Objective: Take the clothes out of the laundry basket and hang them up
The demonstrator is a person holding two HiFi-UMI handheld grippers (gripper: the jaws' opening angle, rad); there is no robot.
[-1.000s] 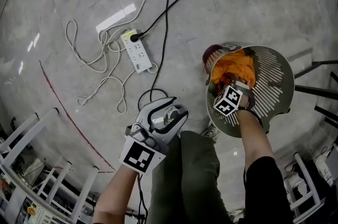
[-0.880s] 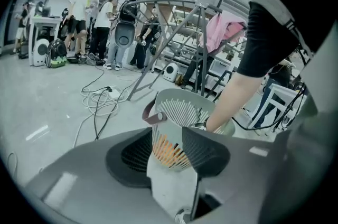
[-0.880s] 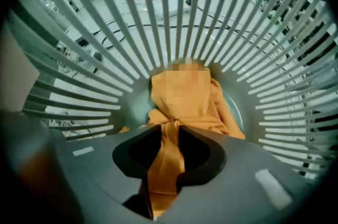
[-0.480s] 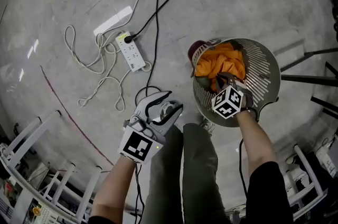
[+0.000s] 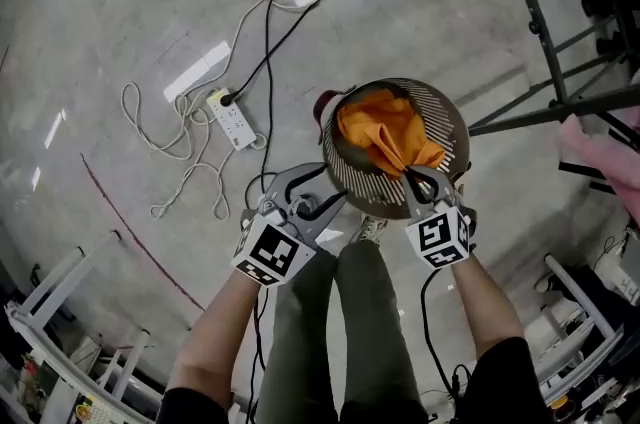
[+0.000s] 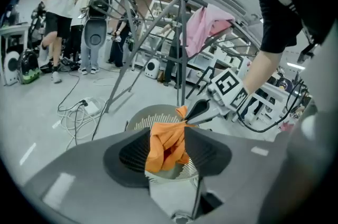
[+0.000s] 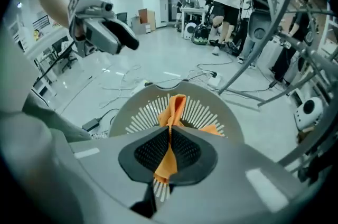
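While the orange cloth (image 5: 385, 134) lies mostly in the laundry basket (image 5: 452, 112), my right gripper (image 5: 414, 176) pinches one corner shut: lifting-out step, early I judge. Left gripper (image 5: 318, 198) sits beside the rim, its jaws spread and just been opening, with nothing between them. Next: raise the cloth clear of the rim, then carry it to the rack (image 5: 530, 7). Mind the rack legs; the cords (image 5: 190, 127) lie well apart.
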